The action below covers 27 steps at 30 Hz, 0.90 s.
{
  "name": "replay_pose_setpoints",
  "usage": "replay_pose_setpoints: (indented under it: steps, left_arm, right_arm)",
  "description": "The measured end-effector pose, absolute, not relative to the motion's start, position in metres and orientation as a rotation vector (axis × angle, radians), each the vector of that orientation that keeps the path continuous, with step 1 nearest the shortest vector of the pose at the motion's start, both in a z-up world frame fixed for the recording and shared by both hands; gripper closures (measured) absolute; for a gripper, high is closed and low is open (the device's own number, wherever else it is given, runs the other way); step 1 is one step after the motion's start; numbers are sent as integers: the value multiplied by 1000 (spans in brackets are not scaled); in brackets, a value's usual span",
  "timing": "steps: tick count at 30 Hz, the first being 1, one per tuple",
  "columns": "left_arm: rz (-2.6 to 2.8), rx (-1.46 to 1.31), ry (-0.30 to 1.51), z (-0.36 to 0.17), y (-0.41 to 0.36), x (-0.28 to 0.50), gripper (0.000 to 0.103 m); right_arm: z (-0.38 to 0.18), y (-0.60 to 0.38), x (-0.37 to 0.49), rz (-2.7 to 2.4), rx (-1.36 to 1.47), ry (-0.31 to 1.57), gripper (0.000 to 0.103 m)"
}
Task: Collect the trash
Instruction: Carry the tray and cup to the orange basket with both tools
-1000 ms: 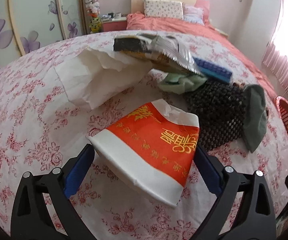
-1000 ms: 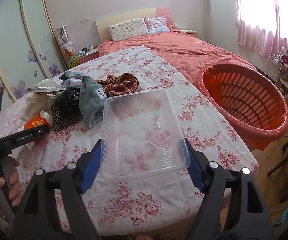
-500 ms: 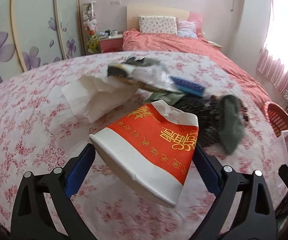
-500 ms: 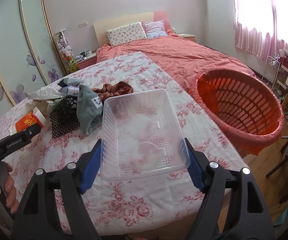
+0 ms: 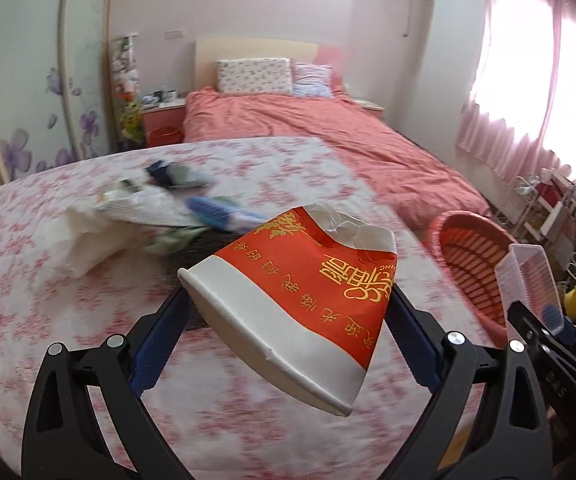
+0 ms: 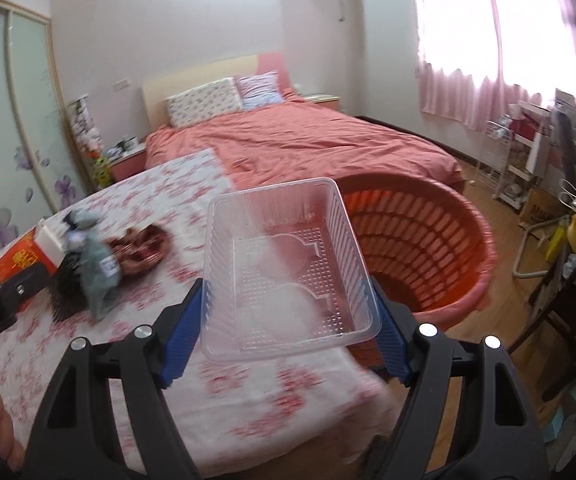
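My left gripper (image 5: 286,312) is shut on a crushed red and white paper cup (image 5: 303,304) with gold lettering, held above the floral bedspread (image 5: 68,320). My right gripper (image 6: 288,312) is shut on a clear plastic tray (image 6: 288,264), lifted over the bed's corner beside an orange laundry basket (image 6: 439,240). The basket (image 5: 467,264) also shows at the right of the left wrist view, with the tray (image 5: 527,280) in front of it. The cup (image 6: 24,256) and the left gripper's finger (image 6: 8,296) appear at the left edge of the right wrist view.
A pile of white paper, foil wrapper and cloth (image 5: 148,216) lies on the bedspread. A grey cloth toy (image 6: 96,264), a black beaded mat (image 6: 68,292) and checked red cloth (image 6: 144,248) sit left of the tray. A second bed (image 6: 307,148) stands behind. Shelves and clutter (image 6: 559,168) line the right wall.
Both grippers rose and swung right with their loads. The cup left the bedspread and the pile fell back to the left. The basket came much closer to the tray.
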<state>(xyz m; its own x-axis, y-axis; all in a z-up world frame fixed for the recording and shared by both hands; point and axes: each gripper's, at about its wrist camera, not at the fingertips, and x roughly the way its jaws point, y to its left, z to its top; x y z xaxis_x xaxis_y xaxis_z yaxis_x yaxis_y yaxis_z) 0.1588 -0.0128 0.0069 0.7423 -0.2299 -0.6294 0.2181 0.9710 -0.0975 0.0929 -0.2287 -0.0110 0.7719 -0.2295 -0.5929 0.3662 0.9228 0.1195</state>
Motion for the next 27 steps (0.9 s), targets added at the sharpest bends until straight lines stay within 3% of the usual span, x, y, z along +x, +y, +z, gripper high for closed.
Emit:
replay_pose_setpoints:
  steps: [27]
  left_arm:
    - [-544, 52, 724, -10, -193, 191, 8]
  right_arm:
    - [-23, -375, 120, -463, 364, 571, 28]
